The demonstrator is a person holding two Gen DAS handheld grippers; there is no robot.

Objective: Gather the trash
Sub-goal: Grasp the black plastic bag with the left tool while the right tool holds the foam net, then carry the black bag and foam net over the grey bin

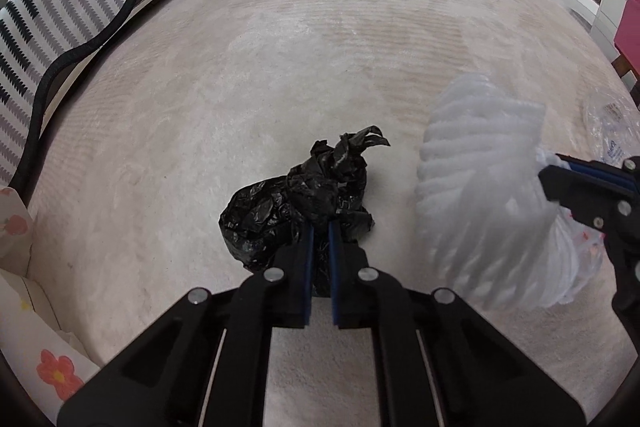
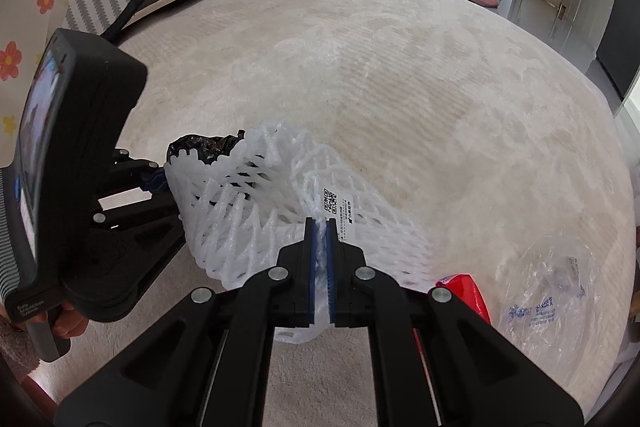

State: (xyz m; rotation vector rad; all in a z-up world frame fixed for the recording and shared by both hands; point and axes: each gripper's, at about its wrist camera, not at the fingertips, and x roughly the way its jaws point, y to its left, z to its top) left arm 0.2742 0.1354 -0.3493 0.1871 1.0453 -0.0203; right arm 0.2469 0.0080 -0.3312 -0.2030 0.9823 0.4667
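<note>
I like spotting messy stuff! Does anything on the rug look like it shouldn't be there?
Yes. A crumpled black bag lies on the pale rug, pinched by the left claw. The right claw grips white foam netting, and a clear plastic bag lies crumpled beside it. That is litter on a floor.

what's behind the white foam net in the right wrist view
Through the white foam net, a crumpled black plastic bag shows behind its left rim, with the left gripper at it. The mesh covers the rest of the bag.
</note>
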